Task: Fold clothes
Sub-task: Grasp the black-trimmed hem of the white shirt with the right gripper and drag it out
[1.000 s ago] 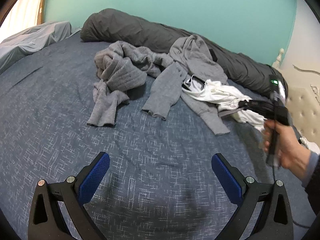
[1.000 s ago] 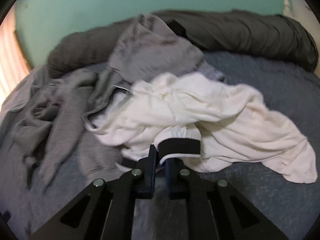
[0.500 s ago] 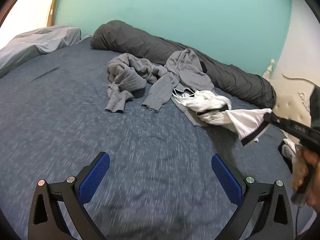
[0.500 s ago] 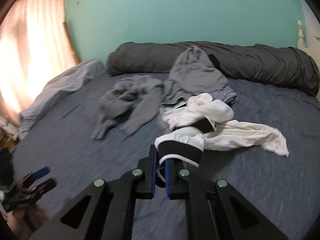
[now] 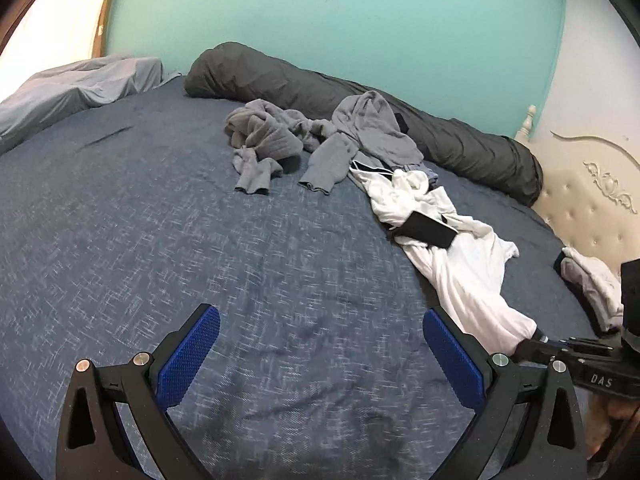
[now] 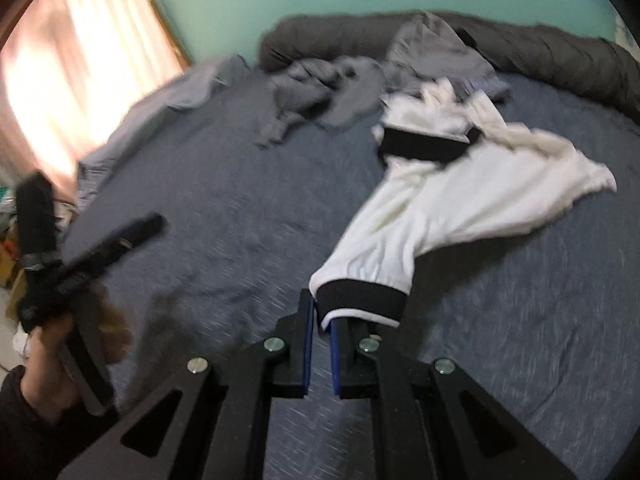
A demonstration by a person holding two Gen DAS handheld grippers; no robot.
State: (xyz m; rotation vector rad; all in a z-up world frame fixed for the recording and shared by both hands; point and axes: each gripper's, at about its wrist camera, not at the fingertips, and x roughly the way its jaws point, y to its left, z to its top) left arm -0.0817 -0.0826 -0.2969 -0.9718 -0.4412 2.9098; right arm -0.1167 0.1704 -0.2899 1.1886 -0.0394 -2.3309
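A white garment with a black waistband lies stretched across the blue bed, trailing from the clothes pile toward me. My right gripper pinches its black-edged cuff; the jaws are opening slightly, with the cuff still between the pads. My left gripper hovers wide open above bare bedding, holding nothing. It shows blurred at the left of the right wrist view. Crumpled grey clothes sit behind the white garment.
A dark grey rolled duvet runs along the teal wall. A light blue sheet lies at the far left. The cream tufted headboard borders the right, with another pale garment beside it. A bright curtain hangs left.
My right gripper has pulled back from the pile with the cuff, dragging the white garment out long across the bed. My left gripper has also drawn back, staying open.
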